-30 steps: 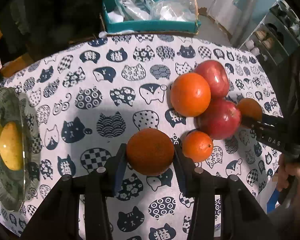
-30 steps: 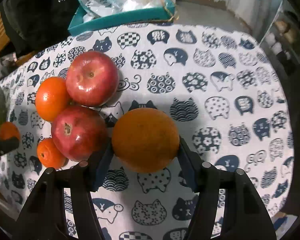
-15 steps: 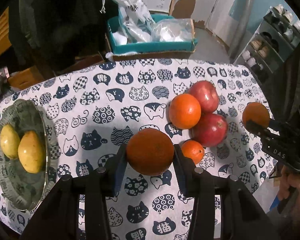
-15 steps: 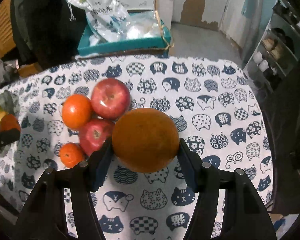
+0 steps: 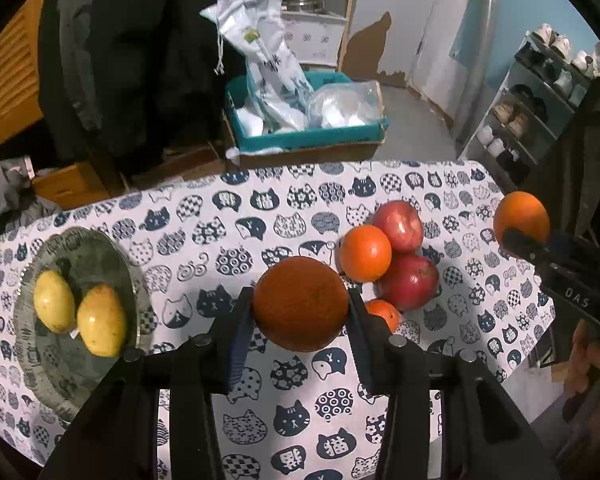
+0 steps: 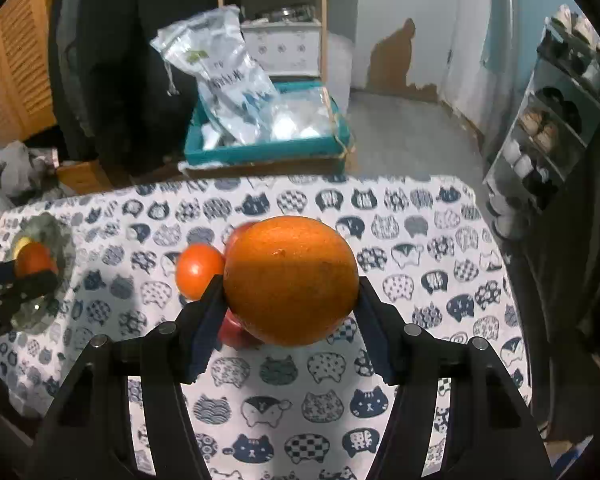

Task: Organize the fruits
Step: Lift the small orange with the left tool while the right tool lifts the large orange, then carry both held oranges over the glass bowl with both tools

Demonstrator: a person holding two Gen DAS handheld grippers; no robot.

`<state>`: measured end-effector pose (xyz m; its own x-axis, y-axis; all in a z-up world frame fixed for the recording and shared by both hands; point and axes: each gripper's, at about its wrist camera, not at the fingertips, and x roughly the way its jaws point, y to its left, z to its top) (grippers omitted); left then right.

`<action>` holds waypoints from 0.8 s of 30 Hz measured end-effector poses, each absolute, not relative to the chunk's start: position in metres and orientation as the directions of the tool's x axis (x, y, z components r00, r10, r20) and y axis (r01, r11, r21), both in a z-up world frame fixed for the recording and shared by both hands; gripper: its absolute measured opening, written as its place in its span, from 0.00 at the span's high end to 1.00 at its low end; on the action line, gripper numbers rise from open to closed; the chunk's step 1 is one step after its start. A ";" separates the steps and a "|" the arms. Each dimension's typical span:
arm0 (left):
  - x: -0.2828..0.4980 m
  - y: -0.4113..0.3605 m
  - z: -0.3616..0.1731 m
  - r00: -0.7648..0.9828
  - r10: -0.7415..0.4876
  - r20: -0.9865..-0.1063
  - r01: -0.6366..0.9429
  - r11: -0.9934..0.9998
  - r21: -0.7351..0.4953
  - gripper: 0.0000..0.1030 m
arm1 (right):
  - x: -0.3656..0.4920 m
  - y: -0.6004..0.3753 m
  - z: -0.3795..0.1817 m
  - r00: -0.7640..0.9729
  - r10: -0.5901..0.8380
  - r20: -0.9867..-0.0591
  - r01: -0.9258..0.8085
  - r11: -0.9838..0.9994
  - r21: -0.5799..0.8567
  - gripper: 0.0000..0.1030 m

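Note:
My left gripper (image 5: pixel 300 314) is shut on a dull orange (image 5: pixel 300 300) and holds it above the cat-print tablecloth (image 5: pixel 220 216). To its left, a glass plate (image 5: pixel 80 240) carries two yellow fruits (image 5: pixel 100 320). On the cloth to the right lie two red apples (image 5: pixel 410 282), an orange (image 5: pixel 364 254) and a small orange (image 5: pixel 384 314). My right gripper (image 6: pixel 292 292) is shut on a large orange (image 6: pixel 292 276), also off the table. That orange hides most of the pile; one orange (image 6: pixel 198 270) and a bit of red apple (image 6: pixel 234 332) still show.
A teal box (image 5: pixel 304 136) stuffed with plastic bags stands past the table's far edge. A shoe rack (image 5: pixel 532 120) lines the right wall and a dark coat (image 5: pixel 120 60) hangs at the back left. A person's hand (image 5: pixel 592 364) grips the right tool.
Both grippers have risen with their oranges still held. The table and the fruit pile look smaller and farther below, and more of the room shows.

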<state>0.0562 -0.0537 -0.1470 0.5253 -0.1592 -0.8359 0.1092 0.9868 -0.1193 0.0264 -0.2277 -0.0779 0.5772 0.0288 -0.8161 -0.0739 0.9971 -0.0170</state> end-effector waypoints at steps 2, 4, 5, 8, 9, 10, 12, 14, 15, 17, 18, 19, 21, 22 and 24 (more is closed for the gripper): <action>0.054 -0.051 -0.142 0.540 -0.154 -0.828 0.109 0.988 -0.112 0.56 | 0.025 -0.223 -0.069 0.597 0.038 -0.801 -0.084 0.996 -0.015 0.39; 0.051 -0.048 -0.136 0.555 -0.148 -0.818 0.110 0.988 -0.105 0.56 | 0.025 -0.218 -0.060 0.613 0.049 -0.789 -0.095 0.995 -0.012 0.39; 0.050 -0.047 -0.133 0.563 -0.145 -0.814 0.109 0.989 -0.101 0.56 | 0.024 -0.215 -0.056 0.622 0.056 -0.781 -0.102 0.995 -0.010 0.39; 0.047 -0.042 -0.125 0.584 -0.135 -0.801 0.106 0.990 -0.090 0.56 | 0.023 -0.206 -0.045 0.642 0.074 -0.763 -0.124 0.992 -0.008 0.39; 0.046 -0.040 -0.122 0.587 -0.134 -0.798 0.103 0.991 -0.090 0.56 | 0.022 -0.203 -0.042 0.648 0.078 -0.758 -0.130 0.991 -0.009 0.39; 0.045 -0.039 -0.120 0.590 -0.135 -0.796 0.099 0.991 -0.095 0.56 | 0.022 -0.199 -0.039 0.654 0.084 -0.752 -0.139 0.990 -0.010 0.39; 0.042 -0.033 -0.115 0.597 -0.138 -0.790 0.093 0.990 -0.103 0.56 | 0.022 -0.194 -0.034 0.661 0.096 -0.744 -0.150 0.989 -0.007 0.39; 0.039 -0.029 -0.110 0.609 -0.129 -0.783 0.085 0.992 -0.098 0.56 | 0.021 -0.187 -0.028 0.669 0.110 -0.735 -0.165 0.986 -0.004 0.39; 0.038 -0.027 -0.108 0.613 -0.125 -0.780 0.083 0.992 -0.094 0.56 | 0.021 -0.183 -0.026 0.673 0.116 -0.731 -0.173 0.985 -0.003 0.39; 0.035 -0.021 -0.103 0.626 -0.115 -0.771 0.076 0.993 -0.086 0.56 | 0.021 -0.176 -0.023 0.678 0.129 -0.724 -0.191 0.982 -0.003 0.39; 0.033 -0.019 -0.102 0.630 -0.111 -0.768 0.073 0.994 -0.084 0.56 | 0.021 -0.172 -0.021 0.680 0.135 -0.720 -0.199 0.980 -0.004 0.39; 0.032 -0.017 -0.100 0.634 -0.107 -0.766 0.068 0.994 -0.082 0.56 | 0.021 -0.168 -0.019 0.682 0.141 -0.717 -0.206 0.979 -0.004 0.39; 0.030 -0.010 -0.097 0.642 -0.097 -0.761 0.056 0.995 -0.080 0.56 | 0.022 -0.160 -0.017 0.683 0.155 -0.714 -0.222 0.975 -0.002 0.39; 0.030 -0.007 -0.096 0.644 -0.096 -0.759 0.051 0.995 -0.082 0.56 | 0.022 -0.157 -0.016 0.684 0.160 -0.712 -0.229 0.973 -0.001 0.39; 0.029 -0.001 -0.094 0.648 -0.092 -0.756 0.040 0.995 -0.088 0.56 | 0.023 -0.150 -0.015 0.683 0.172 -0.710 -0.243 0.970 0.001 0.39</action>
<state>0.0288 -0.0010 -0.0945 0.6477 -0.0924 -0.7563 0.0396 0.9954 -0.0877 0.0231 -0.1497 -0.0148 0.6830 0.1723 -0.7098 -0.2434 0.9699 0.0012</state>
